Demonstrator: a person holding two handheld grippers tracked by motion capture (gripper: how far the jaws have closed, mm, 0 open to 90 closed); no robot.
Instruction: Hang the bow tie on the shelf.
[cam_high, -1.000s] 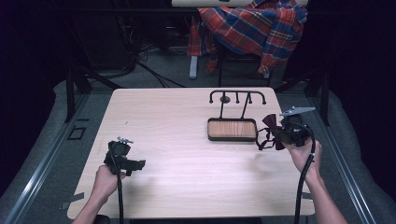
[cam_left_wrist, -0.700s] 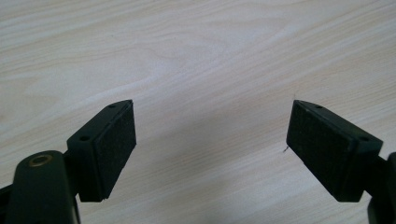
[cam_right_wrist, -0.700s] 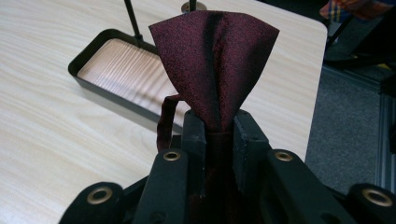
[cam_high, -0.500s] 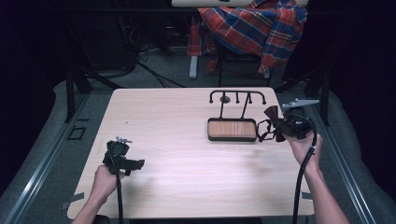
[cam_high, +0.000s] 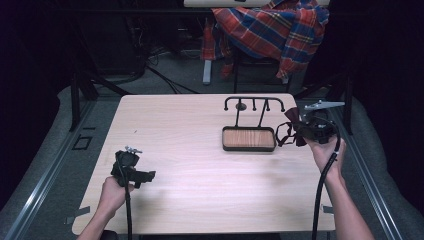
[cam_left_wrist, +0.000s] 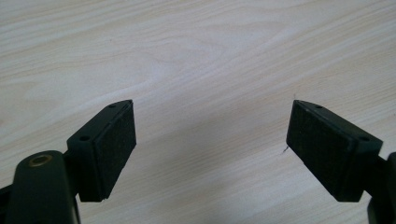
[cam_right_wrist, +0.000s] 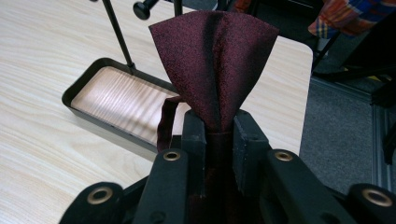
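High view: pale wood-grain table, matt, rounded corners. Right gripper is held up off the far right edge of the table, just beside a black stand, a shallow rectangular tray with a wood-look floor and a thin rail of hooks rising behind it. A dark maroon bow tie sits in this gripper, a thin strap drooping in a loop beneath, close to the tray's right end but whether touching I cannot tell. Left gripper is low over the near left of the table, well apart from all of this. A plaid cloth is draped over a chair beyond the table. Left gripper view: jaws wide apart, nothing between them; pads flat, black, finely textured; bare table grain below. Right gripper view: jaws clamped on the bow tie at its pinched centre knot; one wing fans upward, woven with a fine speckled sheen, softly pleated. The strap hangs limp at the left. Tray with raised black rim behind. Judgement: very light, soft, floppy fabric; it won't slip much on textured pads, but the wings and strap will swing and could snag on the hooks. The knot is the firmest hold; for hanging, the strap loop looks the part to catch.
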